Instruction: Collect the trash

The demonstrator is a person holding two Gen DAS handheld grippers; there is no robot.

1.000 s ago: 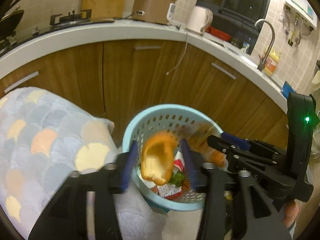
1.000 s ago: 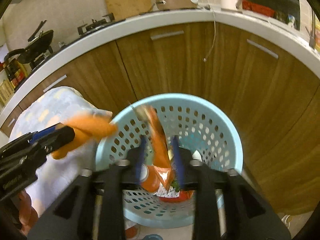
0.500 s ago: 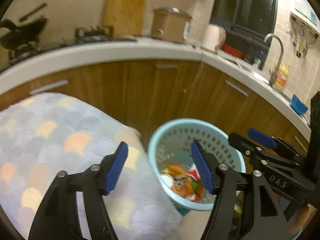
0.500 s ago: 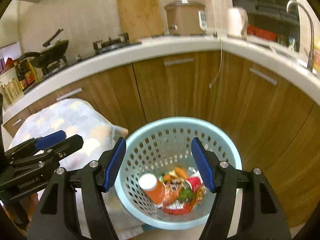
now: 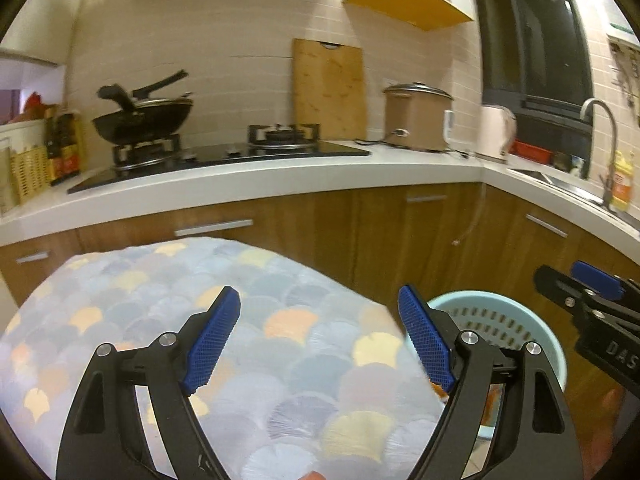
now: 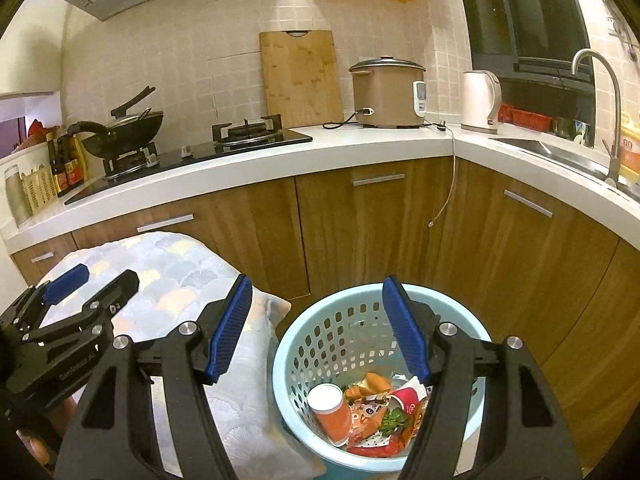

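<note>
The left gripper (image 5: 320, 336) is hanging over the patterned cloth (image 5: 280, 344), its jaws having just been opening and now spread with nothing between them. The right gripper (image 6: 316, 328) is also standing spread and empty above the blue basket (image 6: 460, 308), where the trash (image 6: 368, 412) is lying at six o'clock. Beyond, at twelve o'clock, wooden cabinets (image 6: 360, 232) are standing.
</note>
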